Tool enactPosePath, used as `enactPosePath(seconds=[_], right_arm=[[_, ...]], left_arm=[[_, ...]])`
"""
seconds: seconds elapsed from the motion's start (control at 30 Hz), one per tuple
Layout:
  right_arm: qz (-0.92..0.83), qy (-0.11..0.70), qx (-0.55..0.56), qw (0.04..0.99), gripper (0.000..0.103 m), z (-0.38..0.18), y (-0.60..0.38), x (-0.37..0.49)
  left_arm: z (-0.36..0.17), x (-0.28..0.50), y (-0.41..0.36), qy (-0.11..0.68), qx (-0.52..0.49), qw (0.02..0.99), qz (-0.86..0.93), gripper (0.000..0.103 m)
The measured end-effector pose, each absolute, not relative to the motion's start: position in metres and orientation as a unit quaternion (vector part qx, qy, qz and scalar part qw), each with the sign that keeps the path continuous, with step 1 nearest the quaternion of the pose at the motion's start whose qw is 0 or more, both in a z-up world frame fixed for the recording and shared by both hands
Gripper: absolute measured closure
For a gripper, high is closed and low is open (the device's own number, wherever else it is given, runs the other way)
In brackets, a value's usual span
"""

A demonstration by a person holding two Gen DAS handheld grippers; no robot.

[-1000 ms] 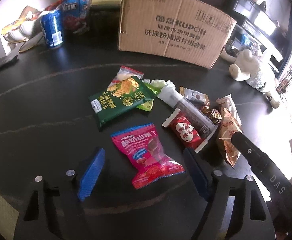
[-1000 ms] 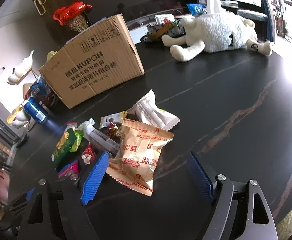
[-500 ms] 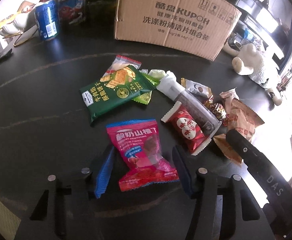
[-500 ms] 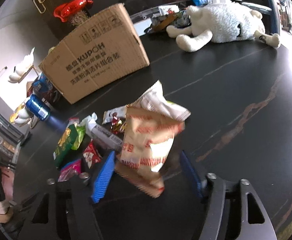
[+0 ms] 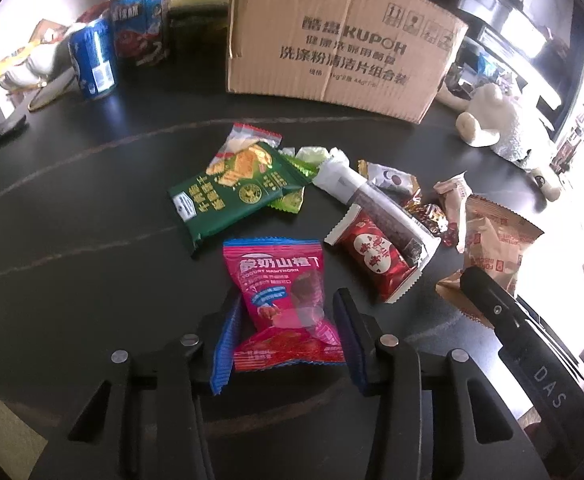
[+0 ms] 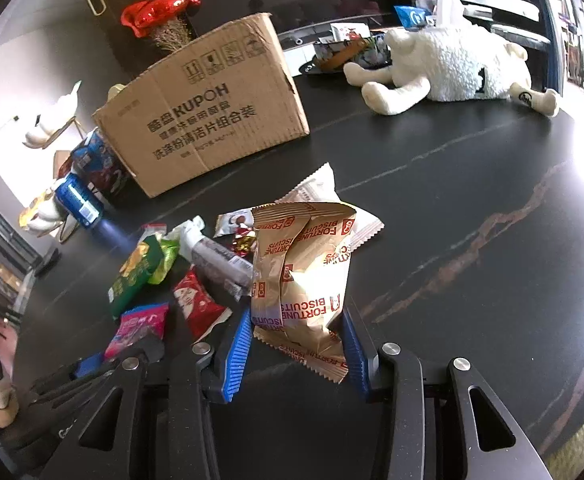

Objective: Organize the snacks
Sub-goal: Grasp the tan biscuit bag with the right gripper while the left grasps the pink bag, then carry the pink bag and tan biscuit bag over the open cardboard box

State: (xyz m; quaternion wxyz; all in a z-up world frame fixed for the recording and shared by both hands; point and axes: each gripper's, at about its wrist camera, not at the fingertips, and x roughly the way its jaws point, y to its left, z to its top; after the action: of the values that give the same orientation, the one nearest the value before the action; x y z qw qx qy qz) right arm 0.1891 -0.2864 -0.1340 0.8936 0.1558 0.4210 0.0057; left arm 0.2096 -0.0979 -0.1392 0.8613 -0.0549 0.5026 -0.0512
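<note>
On the bench (image 5: 72, 208), behind my snacks, stands a box (image 5: 343, 40). My left tool (image 5: 284, 332), just closing, pinches the pink pack (image 5: 280, 292); my right tool (image 6: 295, 344) now grips the biscuit bag (image 6: 299, 276), lifted upright.

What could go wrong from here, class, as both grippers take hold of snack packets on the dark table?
1. The left gripper, its jaws having just been closing, pinches the pink hawthorn packet near its lower end; the soft film could slip out on lifting.
2. The right gripper squeezes the already crumpled fortune biscuit bag; more pressure may crush the biscuits.
3. The two grippers are close together, so lifting both could make them collide.
</note>
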Motion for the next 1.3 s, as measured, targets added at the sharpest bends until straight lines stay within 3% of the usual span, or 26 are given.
enactPosePath(seconds=[0.6, 1.3], right_arm=[[0.021, 0.375, 0.115, 0.920, 0.060, -0.083, -0.255, 0.166], [0.038, 0.294, 0.062, 0.953, 0.060, -0.002, -0.233, 0.196]], left_arm=[[-0.078, 0.187, -0.077, 0.416, -0.035, 0.905, -0.085, 0.059], [0.016, 0.213, -0.059, 0.315, -0.008, 0.941, -0.125, 0.059]])
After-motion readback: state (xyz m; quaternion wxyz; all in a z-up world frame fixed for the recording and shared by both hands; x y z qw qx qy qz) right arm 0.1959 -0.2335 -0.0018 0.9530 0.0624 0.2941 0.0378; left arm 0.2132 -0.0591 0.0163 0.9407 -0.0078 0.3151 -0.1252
